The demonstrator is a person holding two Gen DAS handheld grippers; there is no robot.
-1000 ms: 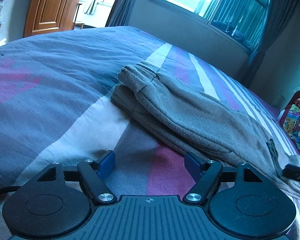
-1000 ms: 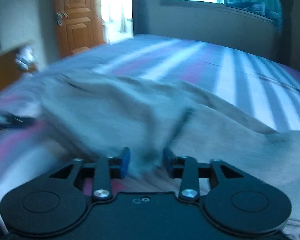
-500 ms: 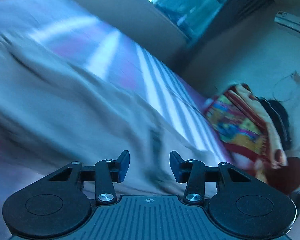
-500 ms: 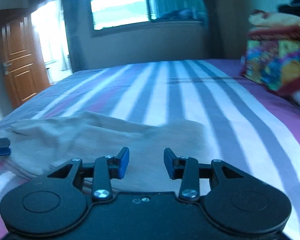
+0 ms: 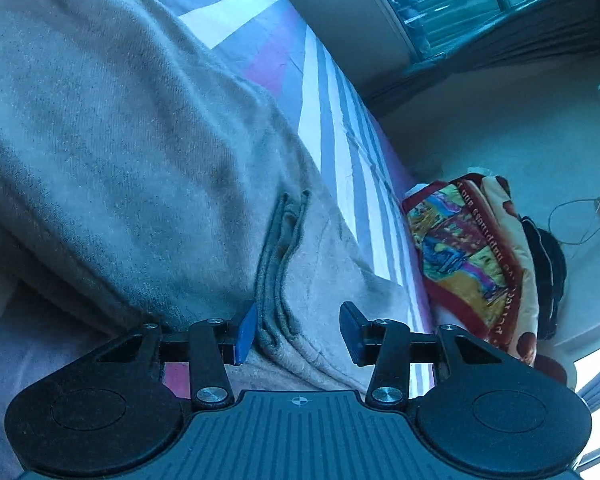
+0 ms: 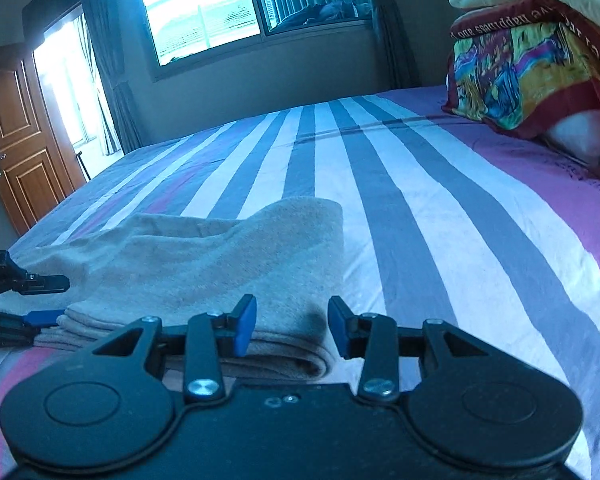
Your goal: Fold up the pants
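The grey-beige pants [image 6: 204, 256] lie folded in layers on the striped bed [image 6: 400, 208]. My right gripper [image 6: 292, 326] stands open low over their near right corner, where the fold [image 6: 300, 360] shows between the blue pads. My left gripper [image 5: 298, 334] is rolled on its side at the pants' [image 5: 112, 152] near edge. It is open, with a bunched dark seam [image 5: 280, 264] running between its jaws, and no pad presses on it. In the right wrist view the left gripper [image 6: 46, 298] reaches in from the left edge, one finger above the cloth layers and one below.
A colourful folded blanket [image 6: 532, 64] and a white pillow [image 6: 580, 136] sit at the bed's far right. A wooden door [image 6: 16, 148] and a bright window [image 6: 204, 12] stand beyond the bed. Striped sheet lies bare right of the pants.
Both grippers swung along the pants to this end and rolled. The left jaws narrowed from wide apart and now straddle the pants' edge. The right jaws kept their width.
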